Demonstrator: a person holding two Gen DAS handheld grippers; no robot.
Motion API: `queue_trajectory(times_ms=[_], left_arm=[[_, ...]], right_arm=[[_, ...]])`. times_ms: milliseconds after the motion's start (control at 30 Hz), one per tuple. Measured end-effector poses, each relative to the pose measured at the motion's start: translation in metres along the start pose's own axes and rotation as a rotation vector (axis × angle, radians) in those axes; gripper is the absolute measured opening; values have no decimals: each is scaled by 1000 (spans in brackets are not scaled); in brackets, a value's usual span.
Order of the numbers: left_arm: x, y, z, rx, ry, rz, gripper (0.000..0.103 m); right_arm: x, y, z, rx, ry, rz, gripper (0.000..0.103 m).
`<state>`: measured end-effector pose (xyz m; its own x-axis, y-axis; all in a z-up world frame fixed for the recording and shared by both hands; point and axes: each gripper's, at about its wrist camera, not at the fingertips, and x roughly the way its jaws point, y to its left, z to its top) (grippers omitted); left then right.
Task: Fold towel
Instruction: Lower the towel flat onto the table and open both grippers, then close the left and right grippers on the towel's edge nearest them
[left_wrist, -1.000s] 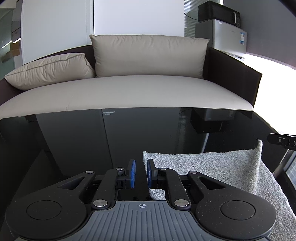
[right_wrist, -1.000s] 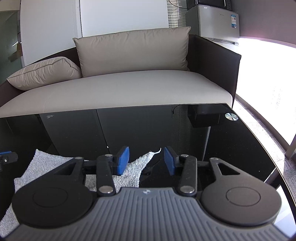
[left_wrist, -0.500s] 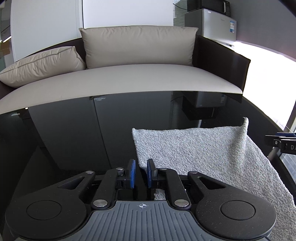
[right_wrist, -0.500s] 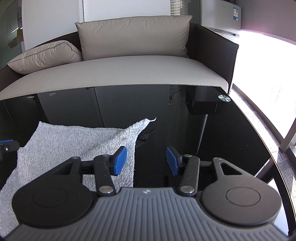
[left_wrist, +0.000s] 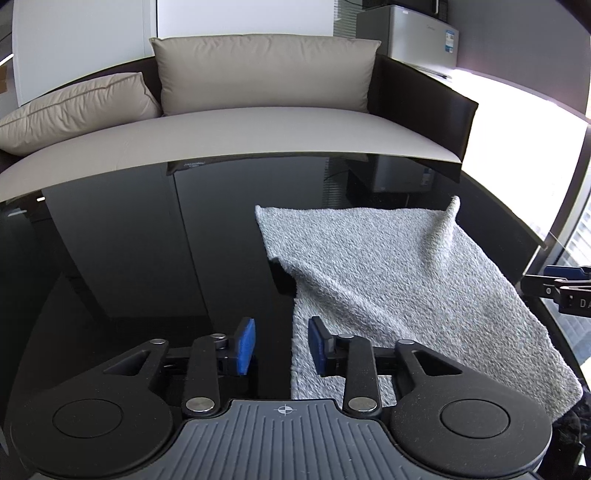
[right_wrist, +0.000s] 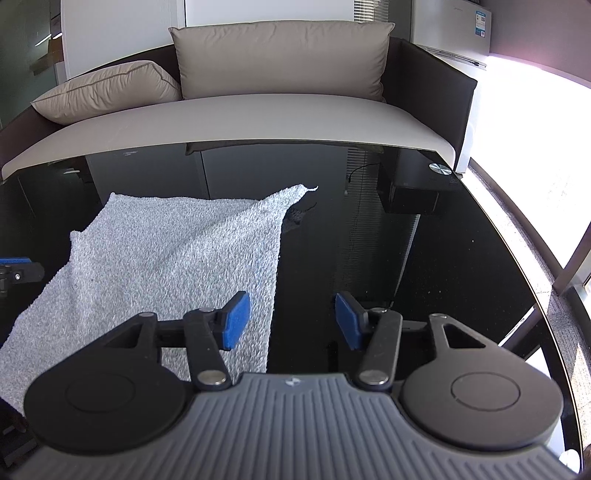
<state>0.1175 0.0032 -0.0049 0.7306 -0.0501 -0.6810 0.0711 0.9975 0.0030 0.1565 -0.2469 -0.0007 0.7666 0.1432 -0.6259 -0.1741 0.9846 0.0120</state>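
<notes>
Towel (left_wrist: 399, 280) is grey terry, lying spread on the glossy black counter (left_wrist: 129, 258), mostly flat but not smooth: a diagonal ridge runs across it and the far right corner (left_wrist: 453, 206) stands up in a small peak. In the right wrist view the same towel (right_wrist: 166, 251) sits left of centre, its far corner (right_wrist: 299, 190) ending in a thin point lifted slightly off the glass. Left gripper (left_wrist: 281, 345) has its jaws parted with a moderate gap, nothing between the blue pads (left_wrist: 245, 345); the towel's left edge runs just under its right finger, the left finger is over bare counter. Right gripper (right_wrist: 291, 319) is spread wide, empty; its left finger sits over the towel's right edge, its right finger over bare glass. Cannot tell whether either gripper touches the fabric. Each gripper's tip also shows at the edge of the other's view: right one (left_wrist: 565, 291) at the towel's right side, left one (right_wrist: 18, 271) at its left side. Beige sofa (left_wrist: 240, 129) with two cushions stands just behind the counter, a silver fridge (left_wrist: 413, 37) behind its right arm.
</notes>
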Motion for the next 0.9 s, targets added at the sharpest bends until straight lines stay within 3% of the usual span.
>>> queue_trajectory(times_ms=[133, 233, 400, 667, 767, 833, 900], left_arm=[[-11, -6, -12, 13, 2, -9, 50], [-18, -7, -21, 16, 4, -17, 50], [-26, -9, -34, 23, 21, -15, 49], [-35, -11, -46, 31, 26, -18, 23], [-38, -14, -50, 40, 19, -12, 16], [-39, -15, -51, 45, 15, -9, 11], [-41, -18, -54, 56, 7, 2, 8]], right_arm=[[-14, 0, -12, -4, 6, 4, 58], [-26, -3, -21, 13, 5, 18, 71], [-42, -4, -35, 13, 14, 11, 71], [-60, -3, -53, 49, 22, 36, 71], [-63, 4, -55, 16, 22, 32, 61], [-63, 9, -58, -10, 37, 29, 45], [-61, 14, -61, -39, 45, 27, 37]])
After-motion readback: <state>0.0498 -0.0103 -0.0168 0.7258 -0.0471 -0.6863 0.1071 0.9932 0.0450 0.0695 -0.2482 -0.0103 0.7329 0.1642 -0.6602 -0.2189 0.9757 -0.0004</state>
